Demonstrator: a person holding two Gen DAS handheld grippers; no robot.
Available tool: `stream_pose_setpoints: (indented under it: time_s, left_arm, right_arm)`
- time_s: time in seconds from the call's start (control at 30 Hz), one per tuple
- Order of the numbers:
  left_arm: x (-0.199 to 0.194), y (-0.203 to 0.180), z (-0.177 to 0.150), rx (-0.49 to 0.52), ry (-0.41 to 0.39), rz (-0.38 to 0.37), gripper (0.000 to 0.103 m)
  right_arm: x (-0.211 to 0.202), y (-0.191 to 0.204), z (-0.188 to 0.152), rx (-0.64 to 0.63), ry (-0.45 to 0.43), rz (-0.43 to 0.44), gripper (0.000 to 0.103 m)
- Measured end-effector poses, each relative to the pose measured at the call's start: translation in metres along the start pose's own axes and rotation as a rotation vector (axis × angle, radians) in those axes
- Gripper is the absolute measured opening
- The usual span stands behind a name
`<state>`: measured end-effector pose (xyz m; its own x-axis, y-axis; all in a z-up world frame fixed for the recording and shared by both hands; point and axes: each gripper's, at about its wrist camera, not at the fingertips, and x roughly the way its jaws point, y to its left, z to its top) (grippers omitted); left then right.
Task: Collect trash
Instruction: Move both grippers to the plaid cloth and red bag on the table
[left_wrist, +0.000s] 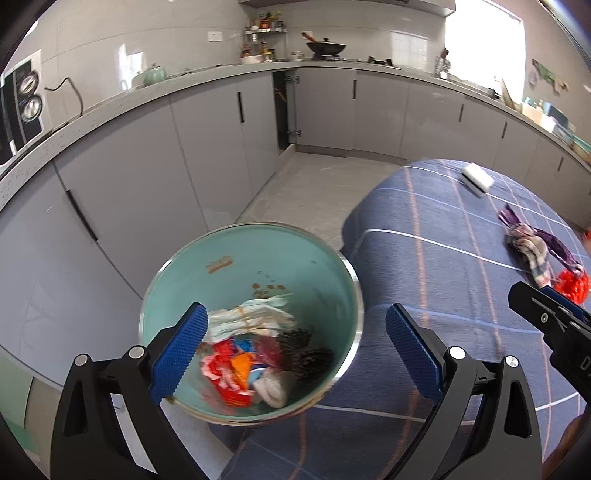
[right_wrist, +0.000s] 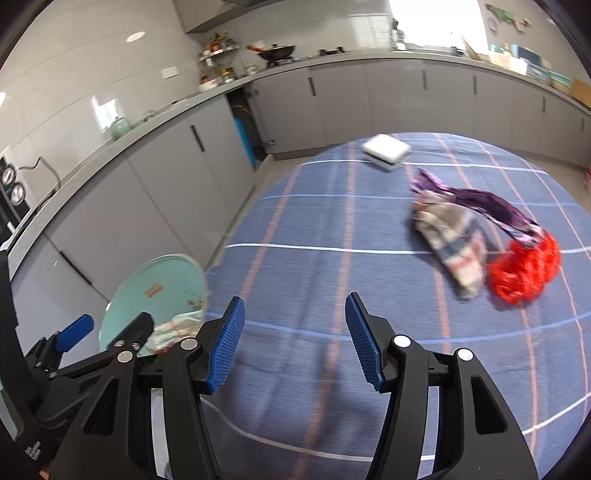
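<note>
A round teal bin (left_wrist: 258, 258) stands on the floor beside the table, holding white paper, red and orange wrappers and a dark clump. My left gripper (left_wrist: 295, 347) hangs over it, open wide, with nothing between its blue pads. My right gripper (right_wrist: 293, 343) is open over the blue checked tablecloth (right_wrist: 314, 221), empty. On the cloth to its right lie a checked rag (right_wrist: 454, 240), a purple strip (right_wrist: 491, 206) and a red mesh wad (right_wrist: 524, 273). The bin (right_wrist: 155, 291) also shows at the left of the right wrist view.
A white box (right_wrist: 386, 151) rests at the table's far edge. Grey cabinets (left_wrist: 129, 192) and a worktop run along the left and back walls. A wok (left_wrist: 325, 46) sits on the stove. One cabinet door (left_wrist: 284, 107) stands ajar. Bare floor (left_wrist: 314, 184) lies between table and cabinets.
</note>
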<state>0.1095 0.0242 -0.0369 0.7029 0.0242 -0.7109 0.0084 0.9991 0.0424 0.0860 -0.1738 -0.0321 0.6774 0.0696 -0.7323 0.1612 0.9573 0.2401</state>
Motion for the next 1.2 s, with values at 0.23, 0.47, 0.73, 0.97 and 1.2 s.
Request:
stream_pose_setpoints:
  time_s: [0.23,0.47,0.73,0.97,1.2]
  left_arm:
    - [-0.003,-0.045,-0.002,0.079,0.004,-0.078,0.095]
    - [-0.004,-0.093,-0.005,0.136,0.015,-0.174,0.095]
    - [0.002,-0.134,-0.001,0.163,0.028,-0.234,0.095]
    - [0.012,-0.157,0.007,0.177,0.042,-0.265,0.095]
    - [0.026,-0.179,0.021,0.172,0.052,-0.278,0.094]
  right_arm:
    - [-0.016,-0.056,-0.003,0.084,-0.024,-0.083,0.057]
    - [-0.033,-0.112,-0.007,0.167,-0.047,-0.175,0.057]
    - [-0.043,-0.172,-0.004,0.251,-0.061,-0.265,0.059]
    - [-0.025,-0.193,0.017,0.263,-0.04,-0.272,0.061]
    - [0.003,-0.198,0.023,0.228,0.027,-0.223,0.04]
